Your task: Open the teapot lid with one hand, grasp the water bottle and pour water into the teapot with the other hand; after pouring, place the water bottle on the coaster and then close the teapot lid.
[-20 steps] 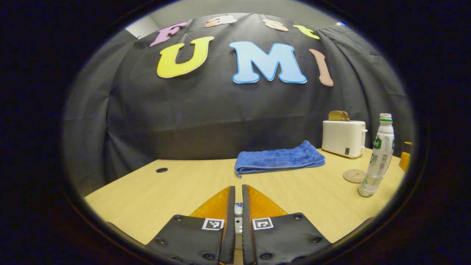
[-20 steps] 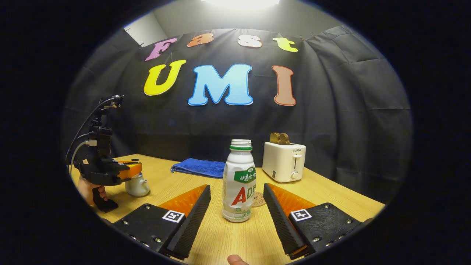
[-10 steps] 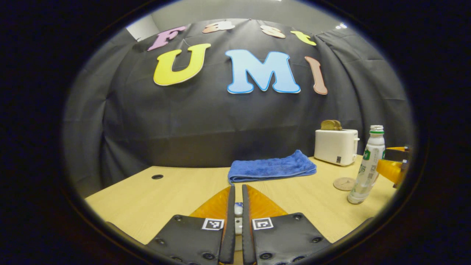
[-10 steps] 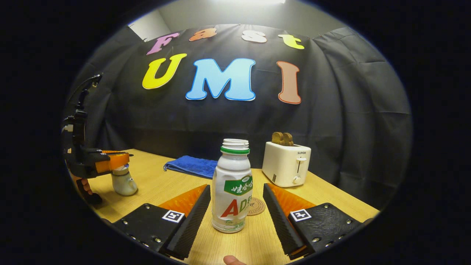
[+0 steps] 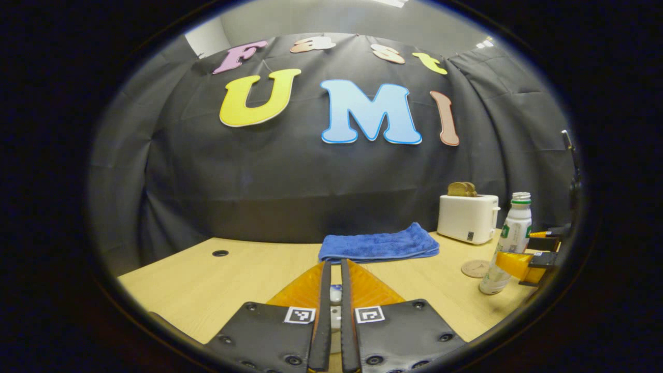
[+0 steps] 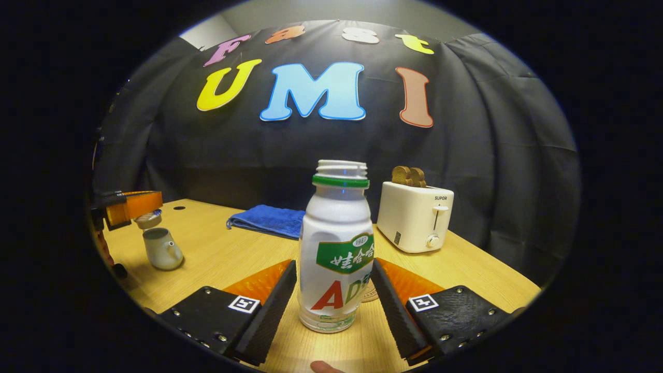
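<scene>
In the left gripper view, your left gripper [image 5: 331, 305] is squeezed tight on the little knob of the teapot lid [image 5: 335, 293], which peeks out between the two fingers. Far to the right on the table [image 5: 217, 280] the water bottle [image 5: 506, 243] stands next to the round coaster [image 5: 475, 268], with your other gripper [image 5: 523, 260] beside the bottle.

In the right gripper view, your right gripper [image 6: 334, 295] is wide apart, with the water bottle [image 6: 336, 248] standing between its fingers and not squeezed yet. The bottle has no cap on. The teapot [image 6: 161, 249] sits far to the left with its top uncovered, and the lid [image 6: 147, 219] hangs just above it.

Push in a bit more, then close on the fat middle of the bottle. Squeeze gently, because it looks soft and could squirt. Keep it straight up as you lift, and hold the lid off to the side
</scene>
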Tool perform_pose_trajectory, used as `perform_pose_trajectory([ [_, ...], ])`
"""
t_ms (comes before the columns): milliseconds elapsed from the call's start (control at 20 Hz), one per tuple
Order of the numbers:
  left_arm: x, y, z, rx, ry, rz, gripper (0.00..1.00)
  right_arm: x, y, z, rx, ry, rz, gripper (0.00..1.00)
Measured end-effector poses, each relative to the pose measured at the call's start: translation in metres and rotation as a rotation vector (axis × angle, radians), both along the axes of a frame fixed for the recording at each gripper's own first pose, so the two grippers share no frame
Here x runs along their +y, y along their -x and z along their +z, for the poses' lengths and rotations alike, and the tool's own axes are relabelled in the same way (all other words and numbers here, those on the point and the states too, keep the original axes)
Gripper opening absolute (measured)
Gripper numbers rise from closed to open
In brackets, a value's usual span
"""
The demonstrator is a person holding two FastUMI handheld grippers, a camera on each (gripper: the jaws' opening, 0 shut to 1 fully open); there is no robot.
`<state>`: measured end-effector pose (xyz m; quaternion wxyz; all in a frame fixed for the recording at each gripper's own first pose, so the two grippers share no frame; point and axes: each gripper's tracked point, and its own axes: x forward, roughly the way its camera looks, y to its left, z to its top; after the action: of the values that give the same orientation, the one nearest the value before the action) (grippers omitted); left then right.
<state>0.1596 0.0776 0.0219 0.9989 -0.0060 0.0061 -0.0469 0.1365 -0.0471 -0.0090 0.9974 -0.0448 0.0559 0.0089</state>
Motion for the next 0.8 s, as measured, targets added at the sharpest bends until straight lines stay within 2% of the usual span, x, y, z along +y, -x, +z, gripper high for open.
perform_pose_trajectory([
  [50, 0.0, 0.002, -0.001, -0.002, 0.007, -0.003, 0.14, 0.0, -0.003, -0.001, -0.003, -0.004, -0.002, 0.89],
  [100, 0.001, 0.003, 0.0, -0.004, 0.014, -0.004, 0.14, 0.0, -0.005, 0.0, 0.002, -0.017, -0.004, 0.89],
  [150, 0.003, 0.004, -0.001, -0.006, 0.017, -0.003, 0.19, 0.001, -0.003, -0.001, 0.003, -0.035, 0.0, 0.89],
  [200, 0.005, 0.004, -0.001, -0.006, 0.015, 0.0, 0.14, 0.0, 0.0, 0.003, 0.004, -0.046, -0.003, 0.81],
  [250, 0.008, 0.004, -0.003, -0.004, 0.016, 0.004, 0.19, 0.0, -0.003, -0.001, 0.006, -0.048, -0.004, 0.8],
  [300, 0.01, 0.005, -0.002, -0.003, 0.02, 0.004, 0.19, -0.001, -0.003, 0.0, 0.006, -0.042, -0.008, 0.77],
  [400, 0.012, 0.008, 0.002, -0.015, 0.033, 0.007, 0.14, -0.001, -0.002, 0.002, 0.01, 0.011, -0.019, 0.74],
  [600, 0.031, 0.016, 0.023, -0.07, 0.042, 0.04, 0.16, 0.013, 0.001, 0.016, -0.005, 0.131, -0.002, 0.74],
  [800, 0.052, 0.025, 0.04, -0.112, 0.052, 0.076, 0.18, 0.046, -0.003, 0.024, -0.024, 0.329, 0.053, 0.74],
])
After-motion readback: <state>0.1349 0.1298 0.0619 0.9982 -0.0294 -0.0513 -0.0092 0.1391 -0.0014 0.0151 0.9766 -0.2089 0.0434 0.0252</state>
